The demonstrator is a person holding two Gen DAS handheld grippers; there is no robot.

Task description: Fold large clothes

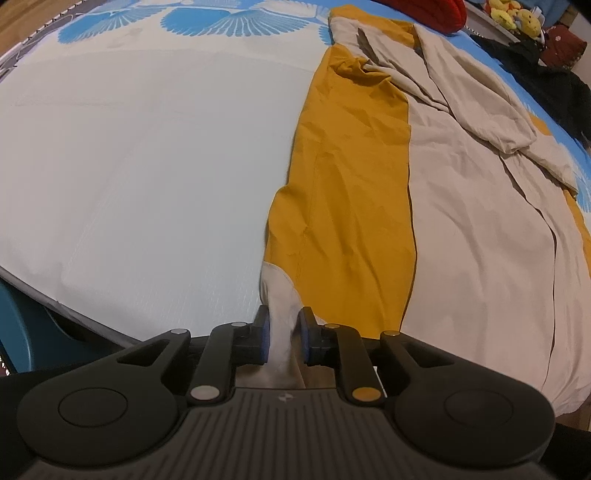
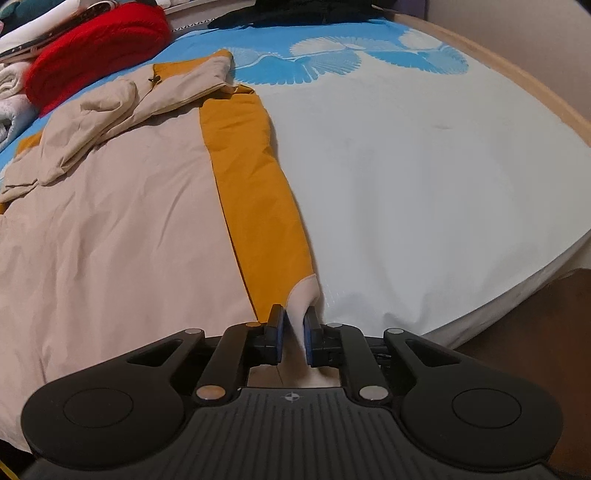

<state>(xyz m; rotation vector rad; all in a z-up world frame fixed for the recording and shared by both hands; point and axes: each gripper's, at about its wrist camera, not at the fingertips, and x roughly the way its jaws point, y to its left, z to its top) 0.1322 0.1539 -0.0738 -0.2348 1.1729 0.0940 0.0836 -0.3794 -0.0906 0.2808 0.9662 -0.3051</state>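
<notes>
While both tools point down at the bed, the scene reads as follows:

Garment: a large beige and mustard-yellow fabric jacket (image 1: 480, 221) lies spread flat on the bed, its mustard sleeve panels running along both outer edges; it fills the right part of the left wrist view and the left part of the right wrist view (image 2: 129, 221).

Left hand-held gripper (image 1: 283, 341): nearly closed, its blue-padded fingers (image 1: 264, 339) pinching a pale beige cuff (image 1: 277, 291) at the near end of one mustard sleeve (image 1: 351, 184), at the bed's near edge.

Right hand-held gripper (image 2: 293, 338): nearly closed as well, its blue pads (image 2: 307, 338) clamped on a narrow fold of the pale cuff (image 2: 304, 295) that ends the other mustard sleeve (image 2: 258, 192).

Collar end: crumpled beige folds (image 2: 110, 107) bunch at the far end of the jacket.

Bed: a white sheet with a blue fan-shaped bird print (image 1: 147, 147) covers the mattress; the bare white part lies just beside each held sleeve (image 2: 424, 184).

Far side: a red knitted bundle (image 2: 99, 44) sits beyond the jacket, touching or nearly touching its far edge; a black garment (image 1: 535, 74) lies near it, and yellow plush toys (image 1: 513, 16) stand further back.

Wooden bed frame (image 2: 535, 92): curves along the sheet's right side in the right wrist view.
</notes>
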